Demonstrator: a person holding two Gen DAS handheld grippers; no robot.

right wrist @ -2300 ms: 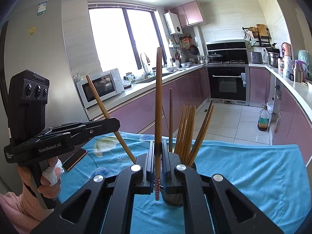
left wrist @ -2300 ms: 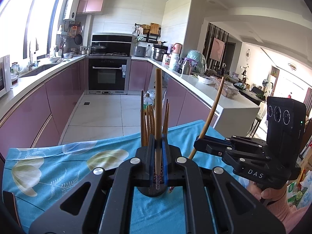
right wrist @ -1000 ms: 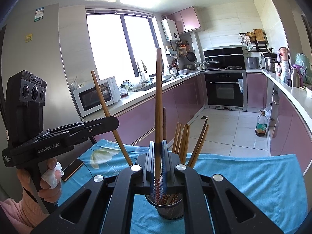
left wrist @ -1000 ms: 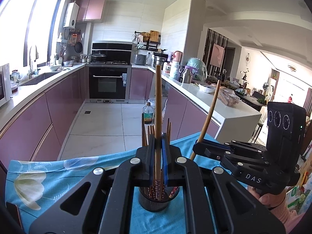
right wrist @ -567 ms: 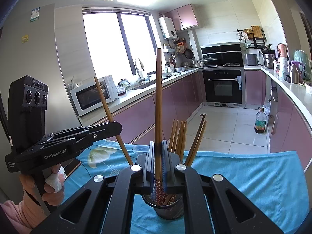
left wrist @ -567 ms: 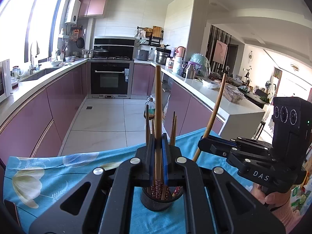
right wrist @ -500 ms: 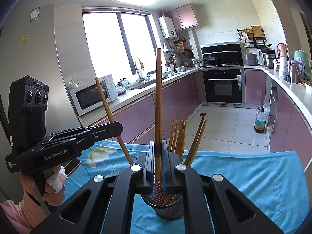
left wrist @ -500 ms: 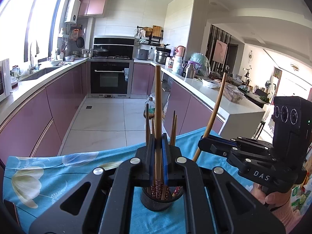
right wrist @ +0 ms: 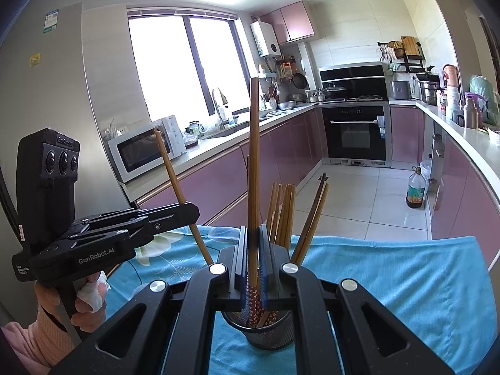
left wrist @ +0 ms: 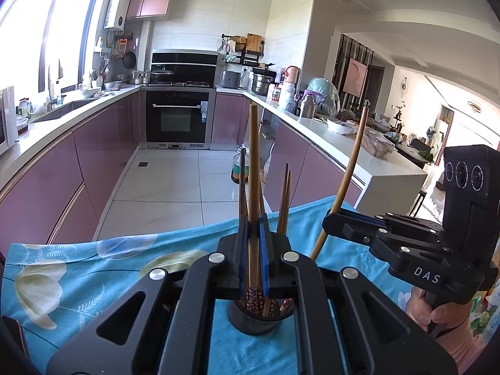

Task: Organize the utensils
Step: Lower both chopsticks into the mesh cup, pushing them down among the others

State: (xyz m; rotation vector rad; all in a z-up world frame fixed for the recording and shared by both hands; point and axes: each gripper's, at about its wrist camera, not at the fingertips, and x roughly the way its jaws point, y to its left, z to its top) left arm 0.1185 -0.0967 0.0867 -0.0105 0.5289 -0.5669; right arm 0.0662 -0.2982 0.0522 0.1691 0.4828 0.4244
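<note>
From the left wrist camera, the left black two-finger gripper is closed on a long brown wooden chopstick, pinched upright between its blue-lined pads, with the chopstick's patterned lower end hanging just above or inside the mouth of a dark round mesh utensil holder; which of the two cannot be told. That holder stands on a light blue floral tablecloth, and several more wooden chopsticks stand in it, leaning slightly. To the right, the right black two-finger gripper is clamped on a second long wooden chopstick, which tilts with its top leaning away to the right, near the holder but apart from it. From the right wrist camera, the right gripper pinches its chopstick upright between narrow blue pads directly over the mesh holder, the patterned tip at the rim. A bundle of chopsticks fans out of the holder to the right. At the left, the left gripper, held in a hand, grips its own chopstick at a slant above the tablecloth. A white microwave sits on the counter behind.
</note>
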